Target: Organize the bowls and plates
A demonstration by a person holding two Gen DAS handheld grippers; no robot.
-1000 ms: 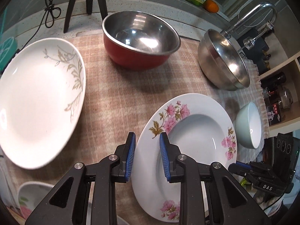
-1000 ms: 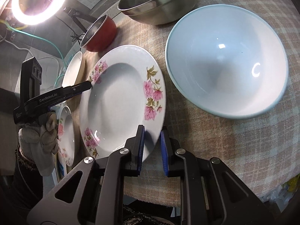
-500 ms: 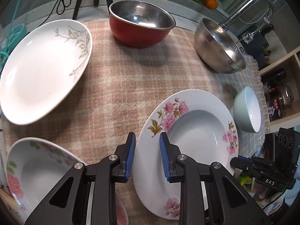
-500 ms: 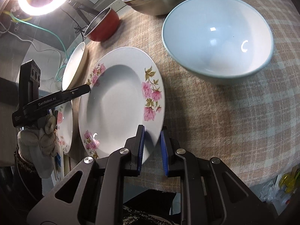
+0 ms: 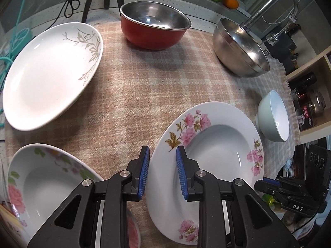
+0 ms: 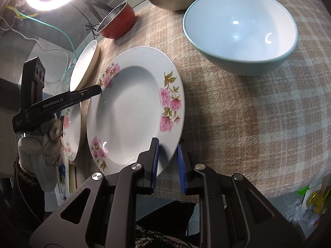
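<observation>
You had both grippers clamped on the same pink-flowered plate point(image 5: 215, 144): your left gripper point(image 5: 161, 173) pinched its rim on one side, blue pads point(image 5: 144, 169) either face of the edge, and your right gripper point(image 6: 168, 161) gripped the opposite rim in the same way. Between them the plate was over the checked cloth point(image 5: 132, 86), tilted in the left wrist view with its near edge low; whether it still touched the cloth I could not tell. Just beside your left gripper lay a second flowered deep plate point(image 5: 41, 181) at the cloth's corner, and farther off a large white plate with a grey leaf pattern point(image 5: 51, 72) sat on the cloth. At the far side stood a red bowl with a steel inside point(image 5: 154, 29), and to its right a steel bowl point(image 5: 242, 47) tipped on its side near the tap point(image 5: 269, 8). A pale blue-green bowl point(image 6: 240, 29) stood upright on the cloth, near the held plate but apart from it. Your gloved hand point(image 6: 43, 144) showed in the right wrist view, holding the left gripper's handle.
</observation>
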